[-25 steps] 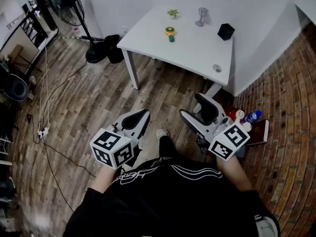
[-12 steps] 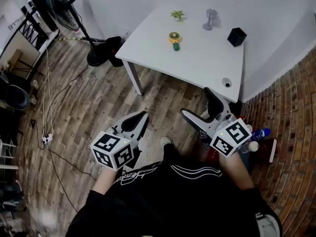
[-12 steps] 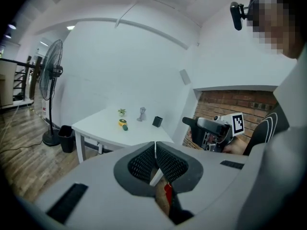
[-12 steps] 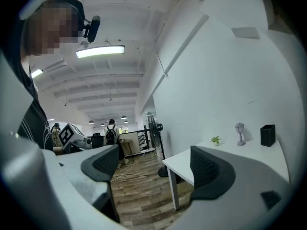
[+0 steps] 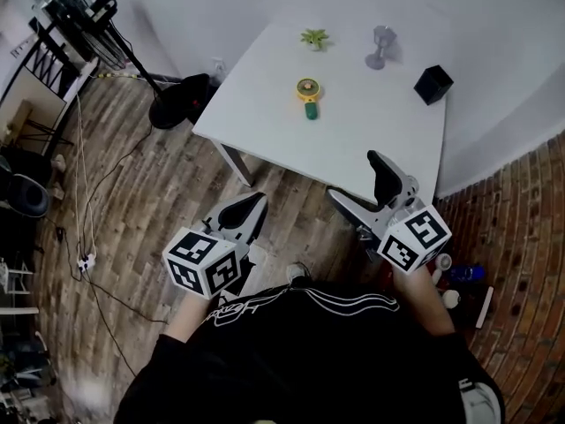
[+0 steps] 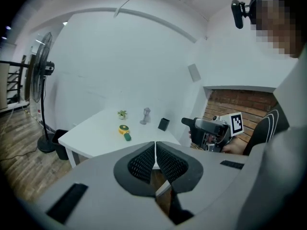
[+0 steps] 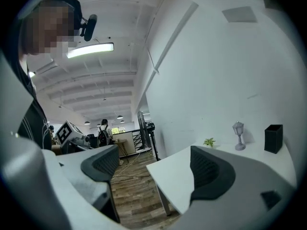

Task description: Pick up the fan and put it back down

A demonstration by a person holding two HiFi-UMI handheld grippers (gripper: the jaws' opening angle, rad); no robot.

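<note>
Fan (image 5: pixel 307 89) flat on the white table (image 5: pixel 371 122), well ahead of both, untouched. Left gripper (image 5: pixel 252 208) short of the table edge, jaws pressed together, empty. Right gripper (image 5: pixel 356 182) at the near edge, jaws just opening, now wide apart, nothing between. Beyond the fan: plant (image 5: pixel 313 38), lamp figure (image 5: pixel 380 48), black box (image 5: pixel 433 84).

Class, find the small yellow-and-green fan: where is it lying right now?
In the head view, the fan lies near the middle of the white table, just this side of the small plant and left of the grey lantern ornament.
</note>
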